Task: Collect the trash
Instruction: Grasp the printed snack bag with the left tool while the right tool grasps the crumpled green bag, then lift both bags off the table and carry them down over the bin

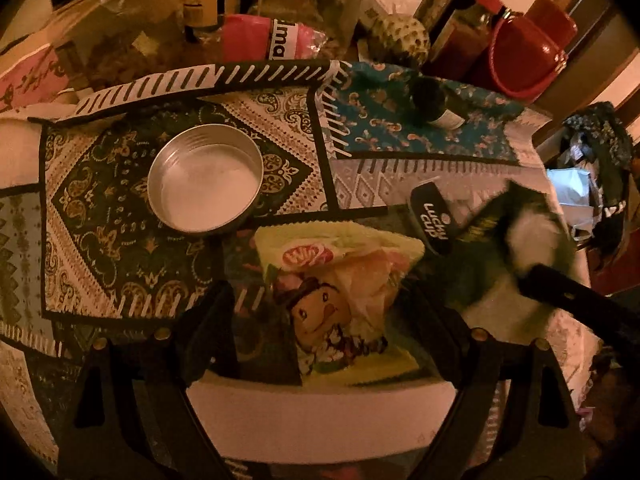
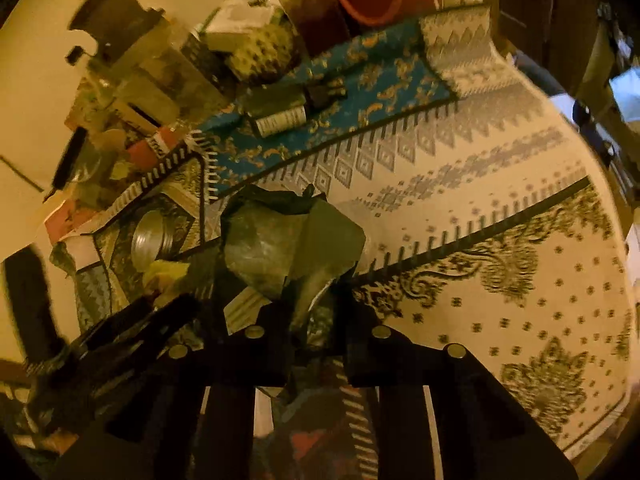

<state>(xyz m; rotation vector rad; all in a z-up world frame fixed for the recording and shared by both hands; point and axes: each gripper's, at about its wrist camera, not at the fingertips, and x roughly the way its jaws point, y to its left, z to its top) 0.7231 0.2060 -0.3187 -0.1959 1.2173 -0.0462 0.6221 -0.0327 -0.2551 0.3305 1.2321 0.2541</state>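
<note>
Patterned cloth (image 1: pixel 120 208) covers the table – a tin (image 1: pixel 205 178) sits on it; left gripper (image 1: pixel 320 320) gapes wide around a yellow wrapper (image 1: pixel 340 280), right gripper (image 2: pixel 316 316) pinches 1 dark wrapper (image 2: pixel 288 240)

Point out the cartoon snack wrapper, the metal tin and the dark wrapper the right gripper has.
Snack wrapper (image 1: pixel 320 312), left wrist view, on the cartoon face.
Metal tin (image 1: pixel 206 178), left wrist view, inside bottom.
Dark wrapper (image 2: pixel 280 248), right wrist view, crumpled middle.

Round shallow metal tin (image 1: pixel 205 178) on patterned patchwork tablecloth (image 1: pixel 120 216); red plastic jug (image 1: pixel 528 56), small dark labelled bottle (image 1: pixel 438 106), bumpy green fruit (image 1: pixel 400 38) behind.
</note>
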